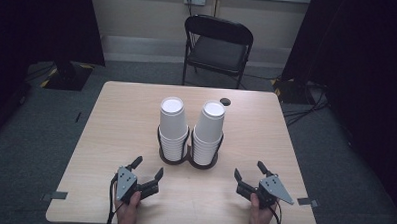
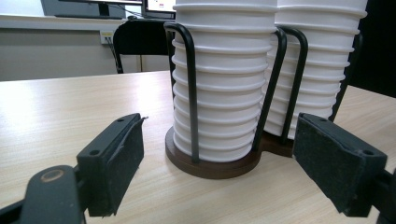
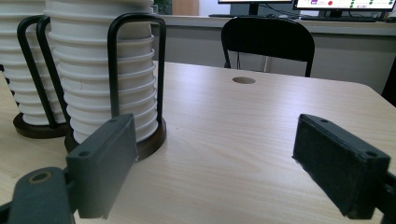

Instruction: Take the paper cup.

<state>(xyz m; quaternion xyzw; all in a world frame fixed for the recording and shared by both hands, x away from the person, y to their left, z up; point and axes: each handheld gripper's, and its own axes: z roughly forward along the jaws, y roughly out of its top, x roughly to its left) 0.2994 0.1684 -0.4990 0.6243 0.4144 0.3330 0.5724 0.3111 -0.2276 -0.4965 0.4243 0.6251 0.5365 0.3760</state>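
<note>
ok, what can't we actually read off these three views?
- Cup stacks' tops: cut by the top edge in both gripper views.
- Cup count in the left stack and right stack: rims too small in the high view.
- Holder base: far side hidden behind the cups.

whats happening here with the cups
A person sits at a wooden table with a two-jaw gripper in each hand. The left gripper and right gripper both rest near the table's front edge, jaws open and empty. In front of them, two stacks of white paper cups, a left stack and a right stack, stand upside down in a dark twin cup holder. Neither stack is being touched.
</note>
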